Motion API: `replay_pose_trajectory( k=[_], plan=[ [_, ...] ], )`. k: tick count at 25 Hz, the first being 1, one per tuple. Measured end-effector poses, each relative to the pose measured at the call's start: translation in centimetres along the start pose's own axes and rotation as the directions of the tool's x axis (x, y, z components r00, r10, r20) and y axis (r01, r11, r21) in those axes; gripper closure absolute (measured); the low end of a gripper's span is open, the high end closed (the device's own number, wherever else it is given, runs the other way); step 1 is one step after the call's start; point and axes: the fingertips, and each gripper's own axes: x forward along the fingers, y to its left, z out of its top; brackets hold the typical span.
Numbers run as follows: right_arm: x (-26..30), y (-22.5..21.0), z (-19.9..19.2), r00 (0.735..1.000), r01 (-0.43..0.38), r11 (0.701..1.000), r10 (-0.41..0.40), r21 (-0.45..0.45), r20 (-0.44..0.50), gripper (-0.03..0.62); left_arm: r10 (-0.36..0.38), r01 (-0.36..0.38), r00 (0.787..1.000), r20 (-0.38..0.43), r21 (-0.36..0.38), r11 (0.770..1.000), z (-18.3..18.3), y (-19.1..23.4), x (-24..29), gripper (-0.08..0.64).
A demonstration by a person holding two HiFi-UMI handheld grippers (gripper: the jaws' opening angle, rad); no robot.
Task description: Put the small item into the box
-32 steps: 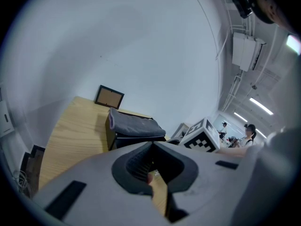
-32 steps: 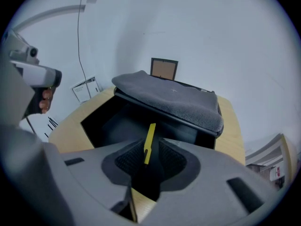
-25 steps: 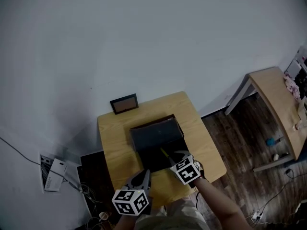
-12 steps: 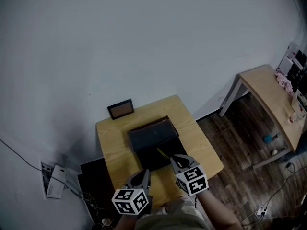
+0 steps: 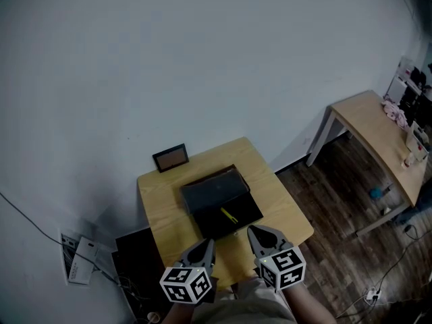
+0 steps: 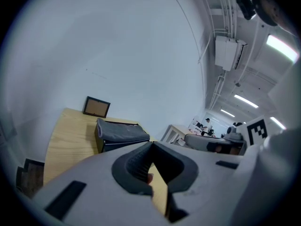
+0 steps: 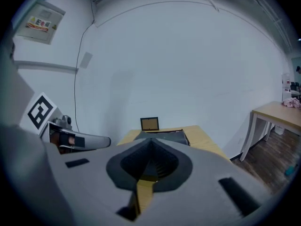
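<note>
The black box (image 5: 214,189) sits on the counter (image 5: 160,208). A small yellow item (image 5: 229,214) lies on its dark near panel. The left tongs (image 5: 205,244) and right tongs (image 5: 256,231) are both pressed together, empty.

Nothing here reads as a word or a number. The cube (image 5: 185,285) on the left tongs (image 5: 208,243) carries black-and-white square markers: blocky patterns only, no letters. It is the same on the cube (image 5: 283,268) of the right tongs (image 5: 253,229). Over in the right gripper view, a white notice (image 7: 40,20) hangs high on the wall at the upper left, with red and yellow print on it that is far too small to make out. The small frame (image 5: 170,157) at the far edge of the bench (image 5: 158,208) shows a plain brown face with no legible writing.
</note>
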Motion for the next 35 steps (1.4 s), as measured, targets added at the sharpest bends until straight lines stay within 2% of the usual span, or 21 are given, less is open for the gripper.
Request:
replay_pose_trajectory(
  k=[3, 8, 17, 31, 35],
  plan=[
    [-1.2, 0.5, 0.7, 0.999, 0.002, 1.000, -0.002, 0.011, 0.040, 0.591, -0.009, 0.009, 1.000, 0.001, 0.007, 1.000, -0.1, -0.2, -0.4, 0.557],
    [-2.8, 1.9, 1.1, 0.999, -0.020, 0.999, 0.019, 0.041, 0.030, 0.591, -0.020, 0.020, 1.000, -0.004, 0.010, 1.000, -0.4, -0.5, -0.9, 0.557],
    [-3.3, 1.9, 1.3, 0.998, 0.009, 1.000, -0.009, -0.004, 0.060, 0.592, -0.028, 0.028, 1.000, -0.006, 0.012, 1.000, -0.6, -0.5, -1.3, 0.557],
    [-3.2, 1.7, 1.6, 0.997, 0.011, 1.000, -0.012, 0.017, 0.076, 0.592, -0.036, 0.036, 0.999, -0.008, 0.007, 0.999, -0.5, -0.5, -1.1, 0.557],
    [-3.2, 1.4, 1.8, 0.994, 0.018, 1.000, -0.019, 0.013, 0.105, 0.592, -0.034, 0.035, 0.999, -0.011, 0.006, 0.999, -0.6, -0.5, -1.0, 0.557]
  ],
)
